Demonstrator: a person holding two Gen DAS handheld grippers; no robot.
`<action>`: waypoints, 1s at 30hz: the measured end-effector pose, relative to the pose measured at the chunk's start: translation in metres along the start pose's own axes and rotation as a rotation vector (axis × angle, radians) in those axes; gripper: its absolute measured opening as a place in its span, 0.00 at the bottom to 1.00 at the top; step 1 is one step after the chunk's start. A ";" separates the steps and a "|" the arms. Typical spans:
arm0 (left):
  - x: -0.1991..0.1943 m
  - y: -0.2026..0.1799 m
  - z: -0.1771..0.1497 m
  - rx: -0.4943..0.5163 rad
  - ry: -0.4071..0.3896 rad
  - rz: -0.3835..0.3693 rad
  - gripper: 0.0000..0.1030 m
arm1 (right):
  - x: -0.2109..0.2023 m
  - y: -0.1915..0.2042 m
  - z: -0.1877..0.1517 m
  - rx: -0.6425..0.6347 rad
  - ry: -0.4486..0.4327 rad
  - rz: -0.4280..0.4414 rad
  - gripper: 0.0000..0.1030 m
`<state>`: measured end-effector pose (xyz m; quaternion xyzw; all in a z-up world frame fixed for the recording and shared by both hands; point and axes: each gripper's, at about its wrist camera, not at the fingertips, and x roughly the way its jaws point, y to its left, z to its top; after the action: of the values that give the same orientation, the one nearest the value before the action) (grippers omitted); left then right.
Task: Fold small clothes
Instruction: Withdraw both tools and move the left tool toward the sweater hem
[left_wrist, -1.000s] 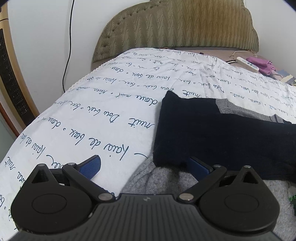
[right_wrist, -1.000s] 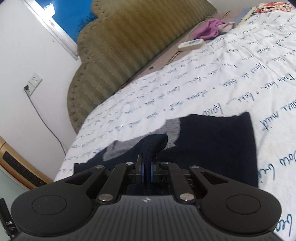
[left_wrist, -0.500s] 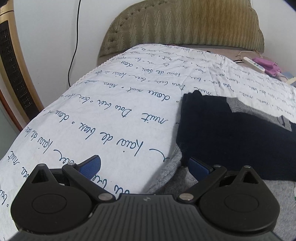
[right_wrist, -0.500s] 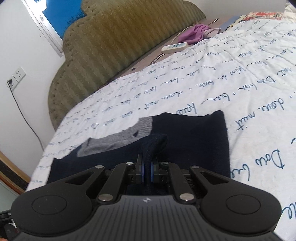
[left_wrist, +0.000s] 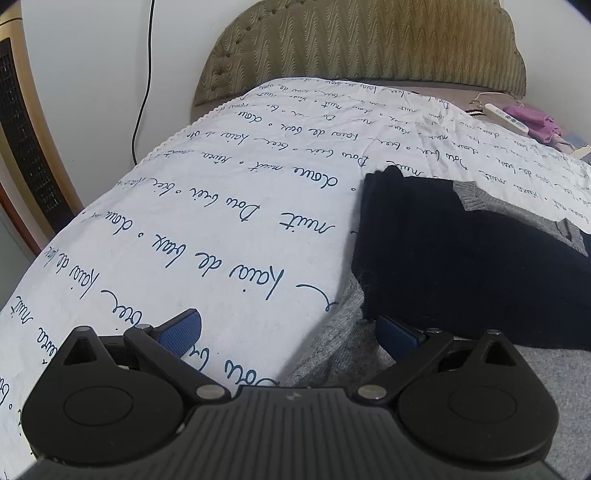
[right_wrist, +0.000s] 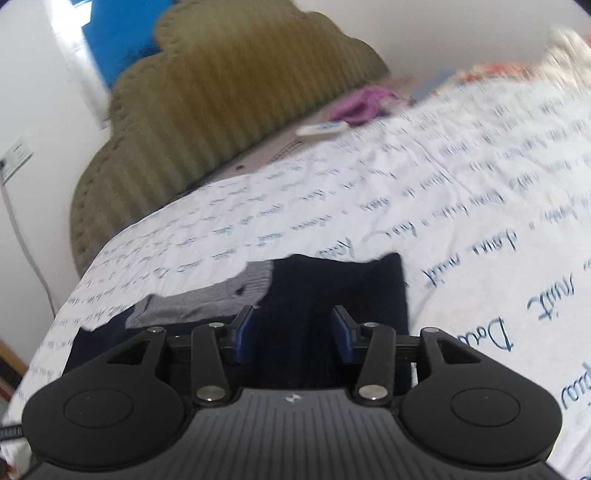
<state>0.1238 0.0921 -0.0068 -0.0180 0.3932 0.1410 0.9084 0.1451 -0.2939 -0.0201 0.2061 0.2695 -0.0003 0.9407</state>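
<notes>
So right now we've got both grippers sitting low over the bed with nothing in either of them. The left gripper (left_wrist: 288, 330) has its blue pads spread wide apart, one over the printed bedsheet (left_wrist: 207, 206) and the other tucked right at the near corner of the navy sweater (left_wrist: 461, 258), roughly where the dark knit meets the grey fabric (left_wrist: 343, 354) underneath. The right gripper (right_wrist: 293, 336) also has its pads parted with a clear gap between them, and all we see in that gap is dark sweater, not pinched. The sweater itself lies on the sheet as a fairly tidy dark rectangle with a grey collar or trim piece (right_wrist: 218, 295) poking out on one side, so we'd guess a fold is laid down and the open pads are there simply because the cloth is resting flat on its own. Our guess is the left one sits open at that corner so it can grab the edge for the next fold. The right view is blurry, so fine detail at the far edge is hard to call. Up by the headboard (left_wrist: 362, 48) there's a remote (left_wrist: 506, 118) and some purple cloth (left_wrist: 535, 123), well away from the work.
</notes>
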 end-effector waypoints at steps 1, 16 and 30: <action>-0.001 0.000 0.000 0.001 -0.002 -0.001 0.99 | 0.001 0.005 -0.002 -0.032 0.012 0.003 0.44; -0.023 -0.010 -0.009 0.044 -0.035 -0.049 0.99 | -0.014 0.036 -0.034 -0.218 0.120 -0.116 0.66; -0.050 -0.021 -0.039 0.099 -0.044 -0.100 0.99 | -0.062 0.061 -0.073 -0.291 0.133 -0.140 0.85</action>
<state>0.0698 0.0540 0.0008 0.0103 0.3783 0.0760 0.9225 0.0619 -0.2162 -0.0209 0.0478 0.3420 -0.0134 0.9384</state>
